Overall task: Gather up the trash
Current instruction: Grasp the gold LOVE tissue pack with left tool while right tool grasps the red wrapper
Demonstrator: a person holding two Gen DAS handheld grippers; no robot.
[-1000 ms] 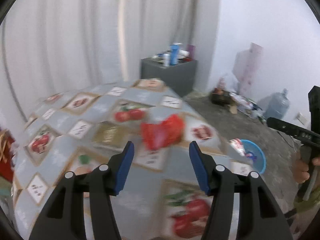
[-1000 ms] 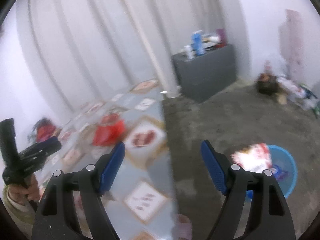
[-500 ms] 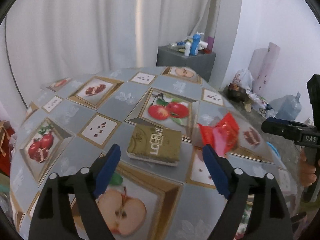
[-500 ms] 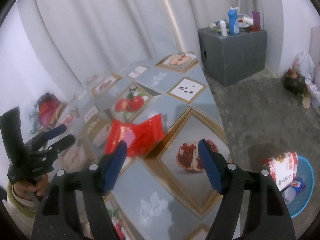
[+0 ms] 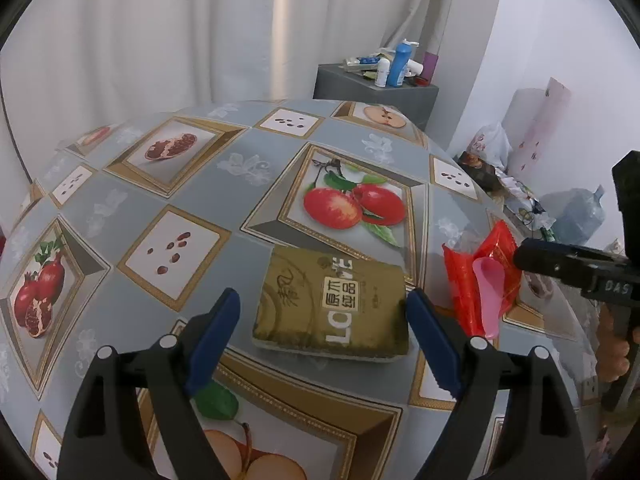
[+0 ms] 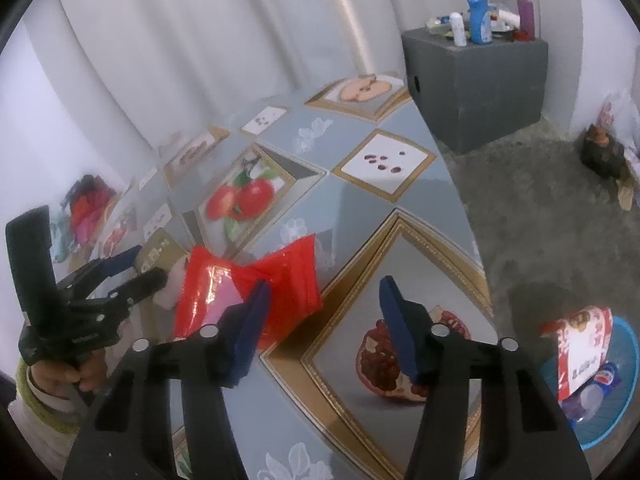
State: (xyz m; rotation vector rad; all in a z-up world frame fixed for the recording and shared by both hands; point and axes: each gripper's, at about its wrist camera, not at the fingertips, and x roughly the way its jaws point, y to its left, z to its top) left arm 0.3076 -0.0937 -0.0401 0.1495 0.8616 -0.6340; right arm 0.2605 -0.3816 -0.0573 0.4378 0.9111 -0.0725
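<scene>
A gold tissue packet (image 5: 332,304) lies flat on the fruit-patterned tablecloth (image 5: 160,184). My left gripper (image 5: 324,308) hangs low over it, open wide, with one finger on each side of the packet and neither pad pressing. To its right lies a crumpled red wrapper (image 5: 480,276) with a pink piece on it. In the right wrist view my right gripper (image 6: 325,290) hovers at the red wrapper (image 6: 248,276). Its jaws are closing; only the wrapper's right edge is between them, ungripped. The left gripper (image 6: 150,266) shows there too, at the packet (image 6: 156,252).
The table's right edge drops to a grey floor. A blue basin (image 6: 624,380) down there holds a snack bag (image 6: 580,344) and a bottle. A grey cabinet (image 6: 480,92) with bottles stands at the curtain. Clutter and a water jug (image 5: 580,216) line the far wall.
Both grippers came forward and down toward the table. The left jaws widened and now straddle the gold packet. The right jaws narrowed as they reached the red wrapper.
</scene>
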